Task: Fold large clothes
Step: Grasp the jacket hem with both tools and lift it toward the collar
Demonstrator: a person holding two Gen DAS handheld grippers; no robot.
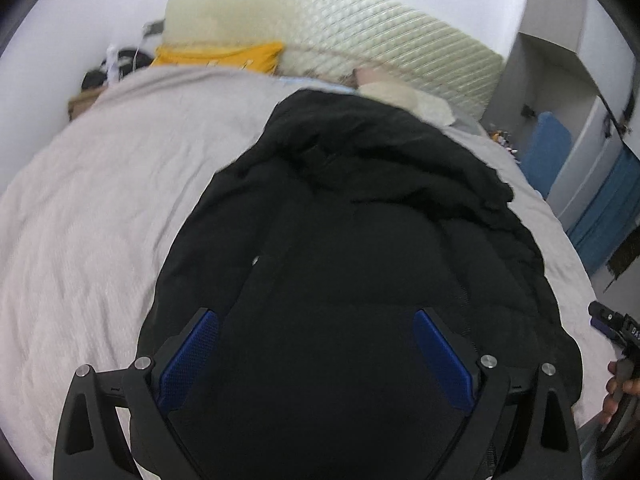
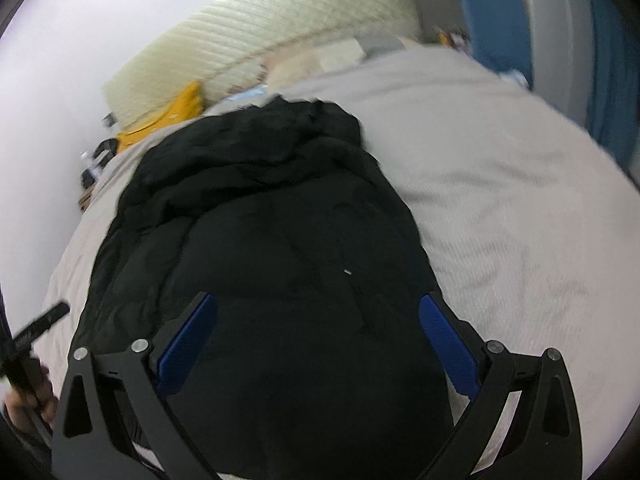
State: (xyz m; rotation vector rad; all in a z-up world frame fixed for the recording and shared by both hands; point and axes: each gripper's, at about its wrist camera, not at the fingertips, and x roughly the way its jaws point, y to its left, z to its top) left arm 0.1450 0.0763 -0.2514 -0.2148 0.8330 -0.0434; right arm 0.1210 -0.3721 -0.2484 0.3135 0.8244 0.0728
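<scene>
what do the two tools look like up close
Both match: the left tool and right tool have black angular frames with triangular cut-outs, round silver bolts at the joints, and flat blue textured pads inside each finger. At one edge of each view, a hand grips the other tool's black handle.

Black gripper (image 1: 316, 354), blue pads (image 1: 188, 360)

Coat (image 1: 360, 240) on bed (image 1: 100, 200), pillow (image 1: 224, 56) behind (against headboard (image 1: 360, 36))
</scene>
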